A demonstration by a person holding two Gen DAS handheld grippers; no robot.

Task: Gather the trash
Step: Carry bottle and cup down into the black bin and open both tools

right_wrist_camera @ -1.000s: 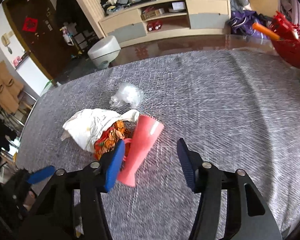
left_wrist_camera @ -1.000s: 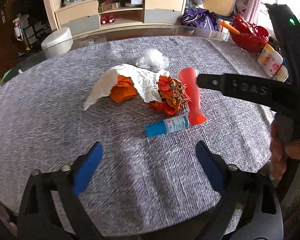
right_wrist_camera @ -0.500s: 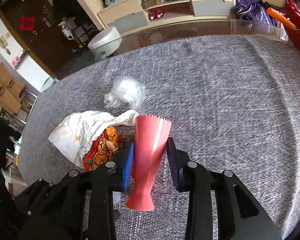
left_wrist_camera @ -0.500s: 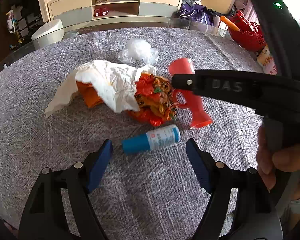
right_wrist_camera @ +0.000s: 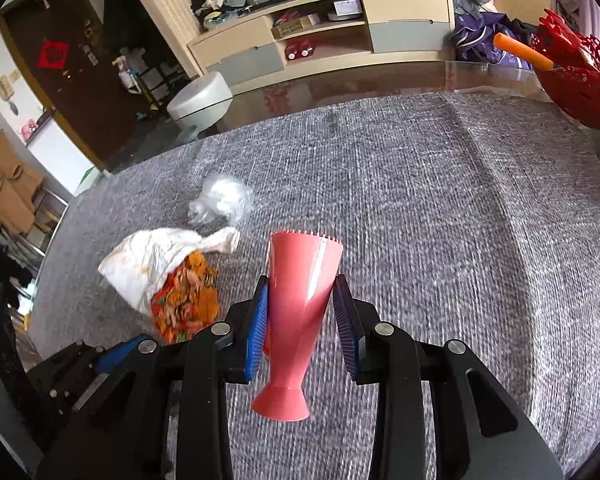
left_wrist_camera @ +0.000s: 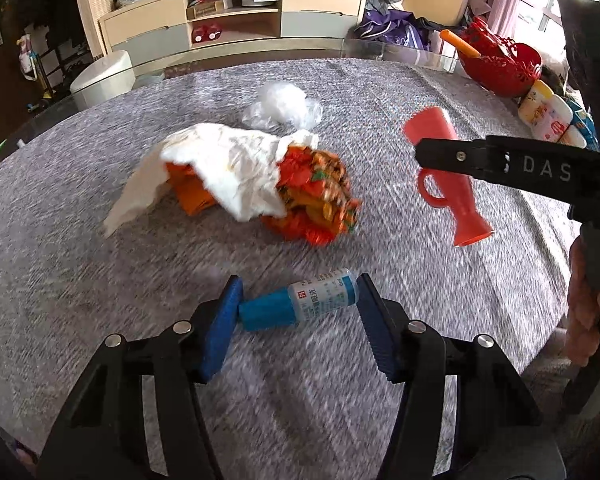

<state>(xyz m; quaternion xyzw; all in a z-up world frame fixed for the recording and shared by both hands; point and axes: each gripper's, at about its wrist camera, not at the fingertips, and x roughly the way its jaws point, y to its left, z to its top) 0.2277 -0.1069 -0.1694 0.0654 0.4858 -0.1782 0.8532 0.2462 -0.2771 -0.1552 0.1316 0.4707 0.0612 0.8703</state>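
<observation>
My right gripper [right_wrist_camera: 302,316] is shut on a red plastic cup [right_wrist_camera: 302,304] and holds it above the grey tablecloth; the cup also shows in the left wrist view [left_wrist_camera: 448,176]. My left gripper [left_wrist_camera: 296,320] has its blue pads at both ends of a small blue-capped bottle [left_wrist_camera: 300,304] lying on the cloth. A crumpled white tissue [left_wrist_camera: 228,168] over orange wrappers [left_wrist_camera: 316,204] lies in the middle, with a clear plastic wad [left_wrist_camera: 284,108] behind it.
A red basket [left_wrist_camera: 500,64] and small yellow-white bottles [left_wrist_camera: 548,116] stand at the table's far right edge. A grey cloth [right_wrist_camera: 440,208] covers the round glass table. A cabinet [right_wrist_camera: 324,36] and a white stool [right_wrist_camera: 200,100] stand beyond.
My right gripper closed on the red cup and lifted it off the cloth. My left gripper moved forward and narrowed around the small bottle.
</observation>
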